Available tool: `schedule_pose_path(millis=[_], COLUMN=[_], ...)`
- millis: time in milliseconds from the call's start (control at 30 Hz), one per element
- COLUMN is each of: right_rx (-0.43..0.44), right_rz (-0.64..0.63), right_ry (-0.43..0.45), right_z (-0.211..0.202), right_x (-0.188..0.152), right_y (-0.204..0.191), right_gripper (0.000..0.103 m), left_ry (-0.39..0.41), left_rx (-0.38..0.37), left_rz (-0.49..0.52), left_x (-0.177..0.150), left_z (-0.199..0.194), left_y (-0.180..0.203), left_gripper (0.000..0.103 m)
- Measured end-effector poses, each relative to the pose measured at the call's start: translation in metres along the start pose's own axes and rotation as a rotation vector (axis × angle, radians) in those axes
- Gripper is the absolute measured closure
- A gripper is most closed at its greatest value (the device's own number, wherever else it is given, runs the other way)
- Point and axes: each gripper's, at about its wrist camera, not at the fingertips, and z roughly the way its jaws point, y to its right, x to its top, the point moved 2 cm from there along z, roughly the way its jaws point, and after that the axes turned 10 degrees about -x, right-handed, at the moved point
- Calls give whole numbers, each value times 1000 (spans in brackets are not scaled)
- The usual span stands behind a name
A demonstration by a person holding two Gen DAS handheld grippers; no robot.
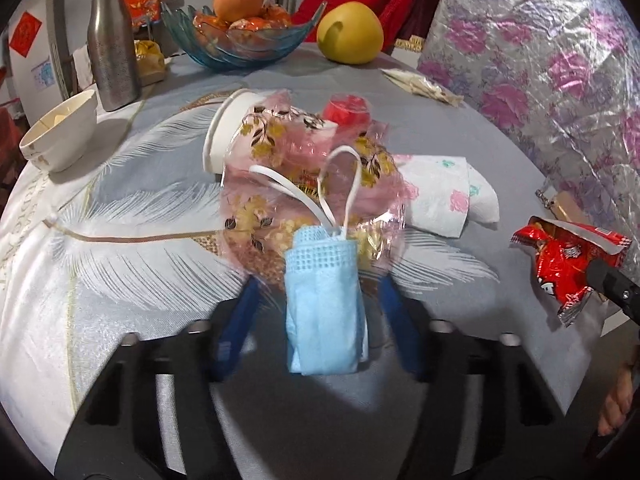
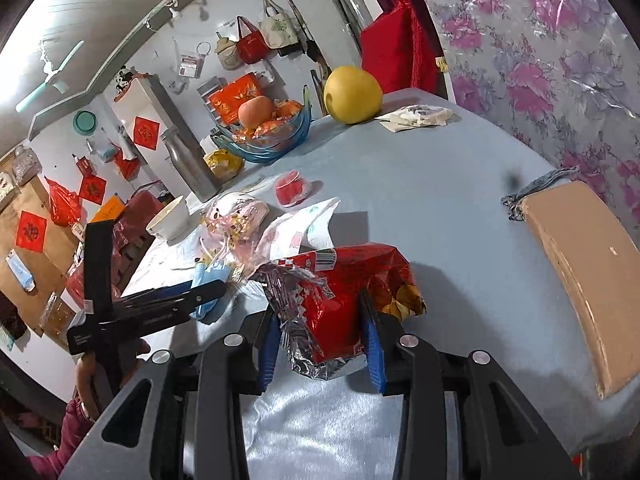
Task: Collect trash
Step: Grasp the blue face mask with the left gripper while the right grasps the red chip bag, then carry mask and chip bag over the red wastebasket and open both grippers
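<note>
A folded blue face mask (image 1: 322,300) lies on the cloth-covered table between the blue fingers of my left gripper (image 1: 318,280). A narrow gap shows on each side of it, so the jaws stand open around it. Its white ear loops rest on a crumpled pink cellophane wrap (image 1: 280,160) that covers a tipped paper cup (image 1: 228,132). A flowered napkin (image 1: 444,196) and a red jelly cup (image 1: 346,110) lie behind. My right gripper (image 2: 322,320) is shut on a red snack bag (image 2: 352,292), also seen as the red bag (image 1: 560,264) at the right.
A white bowl (image 1: 60,132) and a metal bottle (image 1: 112,48) stand at the left. Behind are a blue glass fruit bowl (image 1: 240,40) and a yellow pomelo (image 1: 350,32). A sachet (image 1: 420,84) lies by the foil wall. A brown cardboard piece (image 2: 580,260) overhangs the right edge.
</note>
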Motion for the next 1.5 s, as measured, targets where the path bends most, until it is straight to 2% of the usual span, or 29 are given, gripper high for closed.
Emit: schedule_pose_path(millis=[33,67,167,233,533,800,1000,1200,1333,1500], right_rx=[1,1,1,3,1,-22,-77,-164,-223,-298], right_rz=[0,0,2,4,-8,3,-2,10,70,152], right_ry=[1,3,15,27,101,153,175,119,17,-139], right_z=[-1,-3,-13,-21,-71,-118,-151,-168,-161,-131], right_x=[0,1,-1,-1,-10,-21,-38,-69,-105,-155], right_y=[1,1,3,4,10,29,51,88,132,183], right_gripper=[66,66,66,66,66,66,66,66,65,65], left_ry=[2,4,23,41,102,127,127,92,53,-1], left_rx=[-5,-20,-80,-102,-117,-155,-184,-224,-256,-298], left_rz=[0,-7,-35,-31,19,73,117,162,195,244], left_x=[-1,-1,-6,-9,-22,-32,-43,-57,-64,-73], left_z=[-1,-2,-10,-20,-65,-86,-93,-87,-77,-59], left_y=[1,1,2,6,35,73,104,134,156,187], left_gripper=[64,68,71,71,71,71,71,71,71,71])
